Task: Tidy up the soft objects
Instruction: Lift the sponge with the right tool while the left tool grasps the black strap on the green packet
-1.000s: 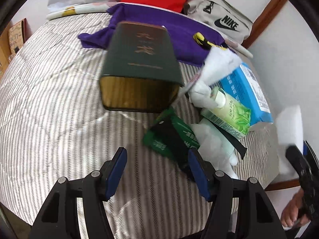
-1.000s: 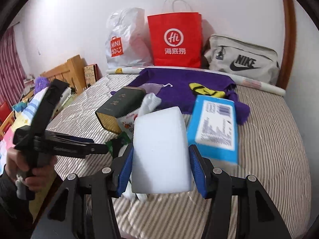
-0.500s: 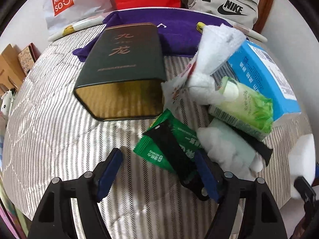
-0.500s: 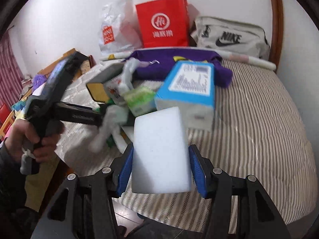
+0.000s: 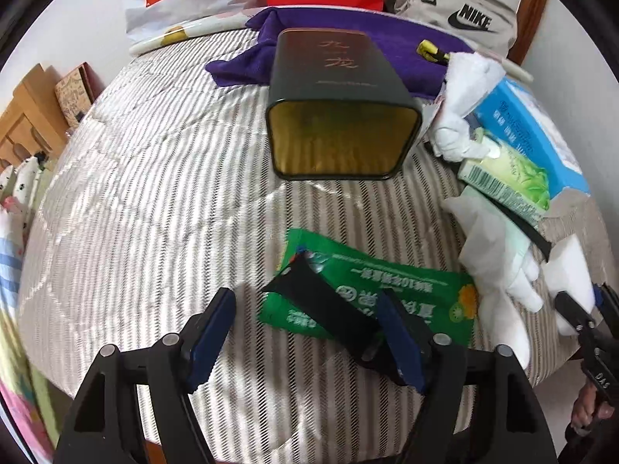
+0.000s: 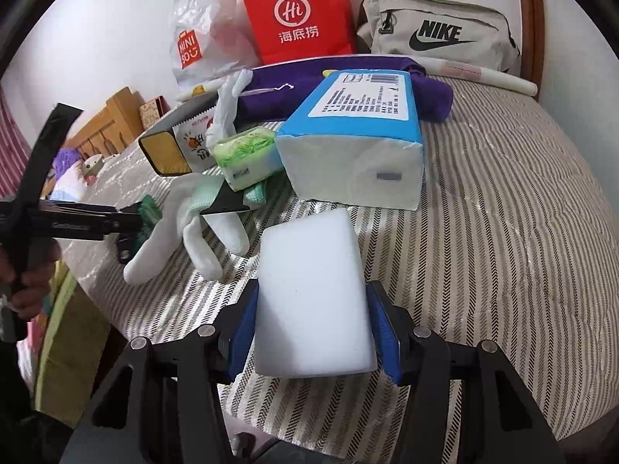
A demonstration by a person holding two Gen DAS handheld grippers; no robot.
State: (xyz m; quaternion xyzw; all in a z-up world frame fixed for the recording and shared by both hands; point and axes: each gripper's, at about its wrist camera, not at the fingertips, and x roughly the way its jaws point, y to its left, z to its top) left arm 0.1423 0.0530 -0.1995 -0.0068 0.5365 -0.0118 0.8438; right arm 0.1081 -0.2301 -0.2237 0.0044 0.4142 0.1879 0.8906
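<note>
My right gripper point(image 6: 313, 328) is shut on a white sponge block point(image 6: 313, 301), held low over the striped bed; the block also shows in the left wrist view point(image 5: 572, 274). My left gripper point(image 5: 309, 344) is open just above a green sachet point(image 5: 387, 294) with a black strap point(image 5: 329, 309) lying across it. A white glove point(image 5: 499, 259) lies to the right of the sachet and shows in the right wrist view point(image 6: 185, 232). A green tissue pack point(image 6: 247, 154), a blue tissue pack point(image 6: 359, 135) and a white cloth point(image 5: 464, 108) are bunched together.
A dark tin box point(image 5: 340, 96) lies open-end forward mid-bed. A purple garment point(image 5: 406, 58), a red paper bag point(image 6: 298, 11), a Miniso bag point(image 6: 201, 38) and a Nike pouch point(image 6: 437, 31) line the far side. The bed edge point(image 6: 116, 278) is close on the left.
My left gripper has come down and forward, so the green sachet and strap now sit right between its fingers. My right gripper has lowered the sponge toward the bed beside the blue pack.
</note>
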